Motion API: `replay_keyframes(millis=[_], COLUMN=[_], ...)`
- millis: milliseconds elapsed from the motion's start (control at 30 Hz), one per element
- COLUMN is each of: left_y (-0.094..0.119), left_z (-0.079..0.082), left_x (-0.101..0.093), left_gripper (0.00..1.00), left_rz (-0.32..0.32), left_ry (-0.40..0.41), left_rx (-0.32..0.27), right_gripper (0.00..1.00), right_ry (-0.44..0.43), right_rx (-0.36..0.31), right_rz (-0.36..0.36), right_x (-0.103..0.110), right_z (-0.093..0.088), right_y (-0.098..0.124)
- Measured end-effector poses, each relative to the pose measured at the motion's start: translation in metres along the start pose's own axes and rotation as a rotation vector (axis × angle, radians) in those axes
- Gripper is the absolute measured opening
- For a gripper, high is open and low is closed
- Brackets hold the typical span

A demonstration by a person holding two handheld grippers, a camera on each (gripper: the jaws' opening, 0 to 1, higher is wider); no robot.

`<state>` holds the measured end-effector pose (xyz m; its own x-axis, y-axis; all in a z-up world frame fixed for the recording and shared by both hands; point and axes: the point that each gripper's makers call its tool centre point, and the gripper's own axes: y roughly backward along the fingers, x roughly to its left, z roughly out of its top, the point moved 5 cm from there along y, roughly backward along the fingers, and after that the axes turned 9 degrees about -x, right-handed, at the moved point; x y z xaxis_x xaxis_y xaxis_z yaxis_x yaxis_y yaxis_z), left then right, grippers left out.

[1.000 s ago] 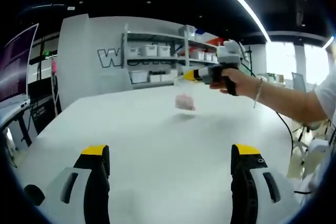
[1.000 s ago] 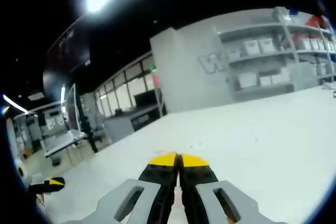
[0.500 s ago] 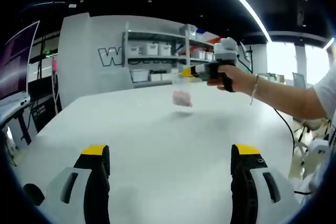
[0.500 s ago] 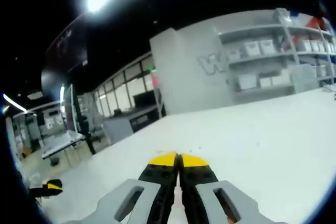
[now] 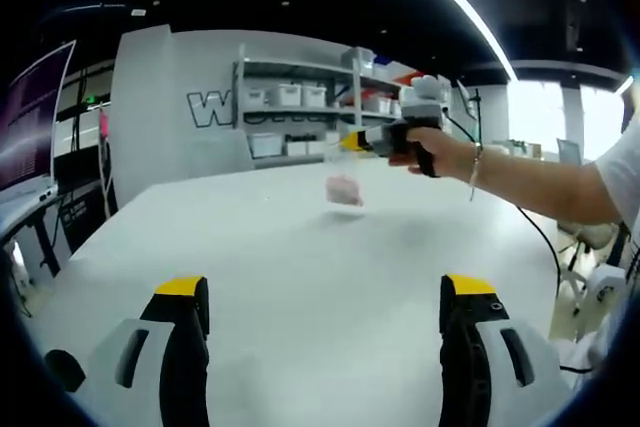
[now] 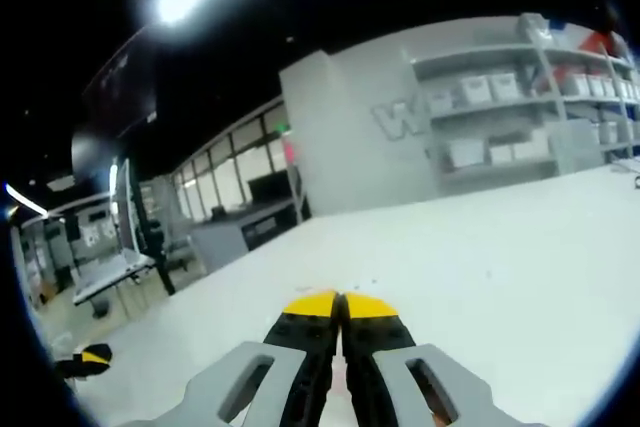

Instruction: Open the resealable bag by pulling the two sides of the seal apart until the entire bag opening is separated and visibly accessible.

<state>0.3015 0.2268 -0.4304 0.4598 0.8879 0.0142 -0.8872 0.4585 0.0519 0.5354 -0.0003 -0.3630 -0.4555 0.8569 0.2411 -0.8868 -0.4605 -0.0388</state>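
Clearly hung above the white table (image 5: pixel 300 277), well ahead of the left gripper (image 5: pixel 325 302): clear bag (image 5: pixel 343 175) with pink stuff (image 5: pixel 344 190) low in it, dangling from the right gripper (image 5: pixel 358 140). Seen in the left gripper view as pinched at the top edge, long axis hanging down toward the table, not touching it. Left jaws stood wide apart, yellow tips both bare, nothing between them. Right jaws, in the right gripper view (image 6: pixel 340 304), pressed tip to tip; bag itself hard to make out there, only a faint pink trace low between the jaws. Judged closed on the bag's top edge from the left gripper view. Held by a hand (image 5: pixel 425 147) out from the right. Seal looked not yet parted; too small to be sure. Shelves (image 5: pixel 300 107) with boxes far behind.

Likely next: left gripper forward and up to the free side of the seal, opposite the right's pinch. Risk: swinging bag, missed thin edge.
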Motion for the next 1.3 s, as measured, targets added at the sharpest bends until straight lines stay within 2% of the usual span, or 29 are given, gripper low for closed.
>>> replay_keyframes(millis=[433,1000,1300], left_y=[0.001,0.002,0.000], left_z=[-0.002,-0.003,-0.005], left_x=[-0.001,-0.002,0.000], left_gripper=[0.93,0.93,0.93], left_rz=[-0.001,-0.003,-0.003], left_ry=[0.002,0.000,0.002], left_rx=[0.002,0.008,0.012], right_gripper=[0.00,0.00,0.00], right_ry=[0.010,-0.012,0.003], right_rx=[-0.006,0.000,0.010], right_rz=[-0.005,-0.018,-0.023], right_x=[-0.001,-0.007,-0.009], right_z=[0.007,0.000,0.001], right_y=[-0.011,-0.026,-0.037])
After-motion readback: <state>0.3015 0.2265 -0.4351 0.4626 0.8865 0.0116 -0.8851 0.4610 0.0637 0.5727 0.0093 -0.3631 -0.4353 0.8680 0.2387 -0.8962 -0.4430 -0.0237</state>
